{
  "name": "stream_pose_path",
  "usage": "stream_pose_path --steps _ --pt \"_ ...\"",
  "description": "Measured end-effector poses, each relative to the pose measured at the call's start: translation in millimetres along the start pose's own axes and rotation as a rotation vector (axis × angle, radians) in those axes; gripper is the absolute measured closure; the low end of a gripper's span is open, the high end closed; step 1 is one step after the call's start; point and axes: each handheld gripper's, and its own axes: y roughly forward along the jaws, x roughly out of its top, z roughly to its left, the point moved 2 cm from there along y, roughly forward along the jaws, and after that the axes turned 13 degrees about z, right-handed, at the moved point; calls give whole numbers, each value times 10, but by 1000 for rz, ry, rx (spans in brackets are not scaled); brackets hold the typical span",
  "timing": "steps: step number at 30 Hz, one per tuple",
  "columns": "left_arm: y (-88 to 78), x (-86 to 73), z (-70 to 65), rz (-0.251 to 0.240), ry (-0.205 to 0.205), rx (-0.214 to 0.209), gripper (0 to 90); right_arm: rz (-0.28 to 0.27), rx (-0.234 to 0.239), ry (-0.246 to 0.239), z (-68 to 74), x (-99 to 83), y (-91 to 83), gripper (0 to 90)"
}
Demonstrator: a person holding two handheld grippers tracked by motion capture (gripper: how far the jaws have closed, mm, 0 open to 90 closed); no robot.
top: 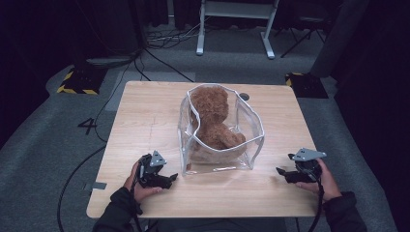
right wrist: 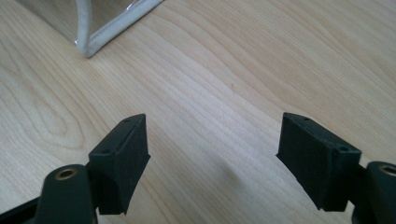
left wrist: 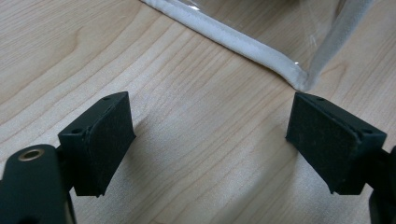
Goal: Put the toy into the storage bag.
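A brown plush teddy bear (top: 214, 121) was seen inside a clear plastic bag with white piping (top: 220, 162), open-topped, at the middle of the light wooden table (top: 145, 121). The left gripper (top: 169, 180) and right gripper (top: 282, 172) were held beside the bag's near corners, jaws spread wide, nothing gripped.

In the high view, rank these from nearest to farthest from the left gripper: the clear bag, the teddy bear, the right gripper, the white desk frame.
From the left gripper:
1. Clear bag, just right of it on the table.
2. Teddy bear, inside the bag, farther back.
3. Right gripper, across the table's near edge.
4. White desk frame, on the floor beyond the table.
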Motion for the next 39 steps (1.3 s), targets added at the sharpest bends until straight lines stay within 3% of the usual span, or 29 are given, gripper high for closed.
stream_pose_path --steps 12,19,39 --pt "1 1 -1 -1 -2 0 148 -17 52 58 -32 -255 76 243" --pt "2 3 -2 0 -3 1 148 -66 103 142 -78 -390 116 224" --pt "2 2 -2 -1 -2 1 148 -68 88 157 -73 -404 119 201"
